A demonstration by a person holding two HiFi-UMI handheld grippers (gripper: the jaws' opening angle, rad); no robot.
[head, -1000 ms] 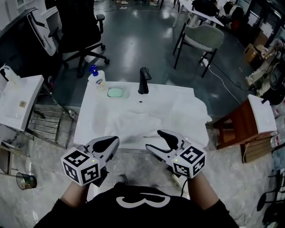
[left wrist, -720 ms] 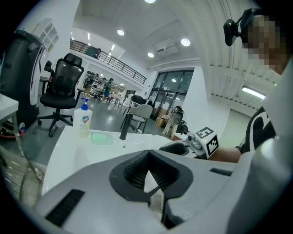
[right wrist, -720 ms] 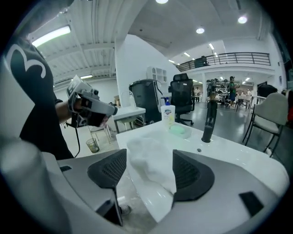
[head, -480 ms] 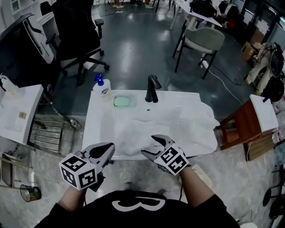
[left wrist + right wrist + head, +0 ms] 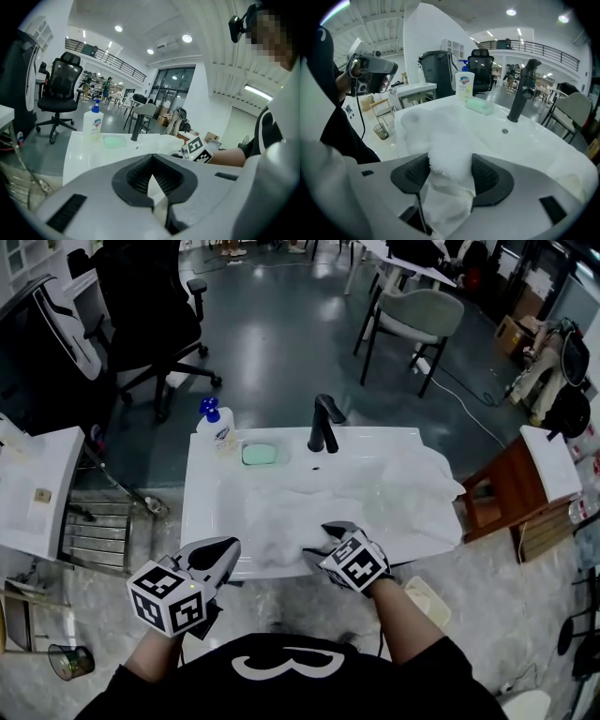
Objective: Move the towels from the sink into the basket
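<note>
White towels (image 5: 300,507) lie crumpled in the white sink (image 5: 202,502), and one more (image 5: 427,488) drapes over its right side. My right gripper (image 5: 323,540) points down into the basin at the front edge. It is open, with a fold of towel (image 5: 443,150) between its pads (image 5: 492,176). My left gripper (image 5: 225,551) hovers at the sink's front left corner. Its jaws (image 5: 151,157) are shut on nothing, and it touches no towel. I see no basket that I can name for certain.
A black faucet (image 5: 323,423), a soap bottle (image 5: 214,423) and a green soap bar (image 5: 258,454) stand along the sink's back. A wooden stool (image 5: 506,493) is to the right, a white cabinet (image 5: 37,484) to the left. A pale container (image 5: 422,601) sits on the floor beside my right arm.
My right gripper has dropped and tilted down from in front of the sink into the basin, onto a towel. The left gripper has stayed low at the front left, shifting a little.
</note>
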